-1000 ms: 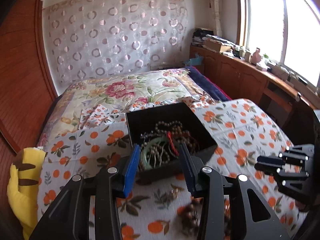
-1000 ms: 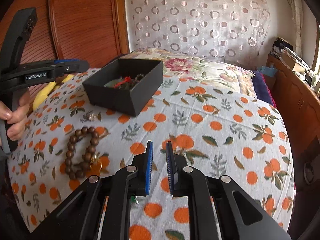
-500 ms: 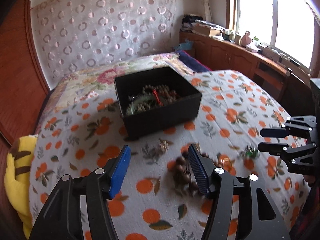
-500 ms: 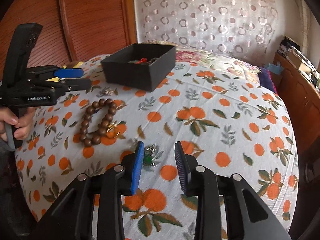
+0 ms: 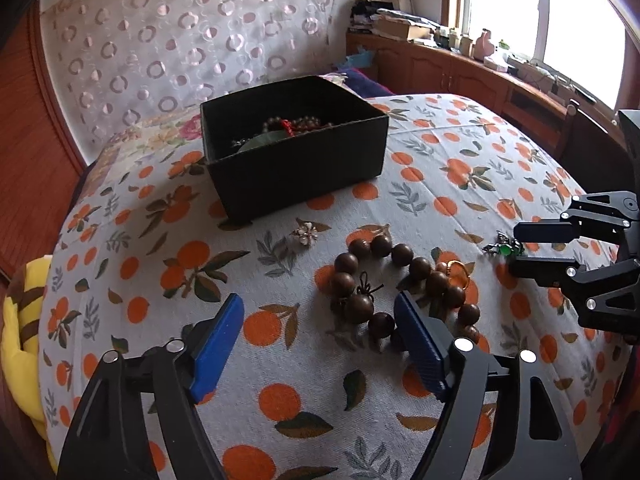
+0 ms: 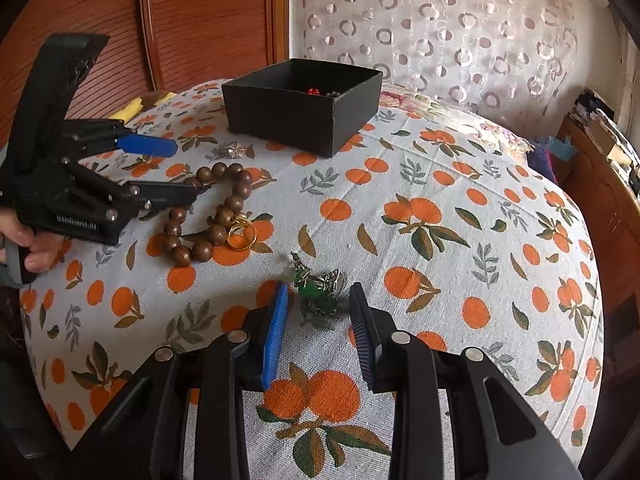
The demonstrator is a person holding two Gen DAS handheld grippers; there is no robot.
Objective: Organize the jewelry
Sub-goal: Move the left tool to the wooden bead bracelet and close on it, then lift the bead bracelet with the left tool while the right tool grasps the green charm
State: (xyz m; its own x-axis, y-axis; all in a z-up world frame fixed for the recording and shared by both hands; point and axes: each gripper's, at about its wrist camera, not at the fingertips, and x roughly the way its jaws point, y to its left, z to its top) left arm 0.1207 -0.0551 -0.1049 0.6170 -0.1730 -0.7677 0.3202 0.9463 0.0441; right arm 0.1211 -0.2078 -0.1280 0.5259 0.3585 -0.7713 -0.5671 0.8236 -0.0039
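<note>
A brown wooden bead bracelet (image 5: 420, 268) lies on the orange-print cloth with a gold ring (image 5: 456, 270) against it. My left gripper (image 5: 318, 300) hovers just before it with its jaws opening. Nothing is held; its right finger overlaps the bracelet's near beads. From the right wrist view the left gripper (image 6: 182, 170) sits at the bracelet (image 6: 234, 202) beside the ring (image 6: 242, 234). My right gripper (image 6: 318, 290) stands open with a green pendant (image 6: 316, 292) between its pads, which do not press on it. The black box (image 5: 300, 176) behind holds several pieces.
A small silver flower brooch (image 5: 306, 234) lies between the box (image 6: 280, 120) and the bracelet. A yellow plush (image 5: 20, 340) sits off the cloth's left edge. Wooden cabinets (image 5: 460, 76) run under the window. A person's hand (image 6: 32, 248) holds the left gripper.
The left gripper came down from over the box toward the bracelet and its jaws spread wider. The right gripper opened from nearly shut and moved in around the green pendant.
</note>
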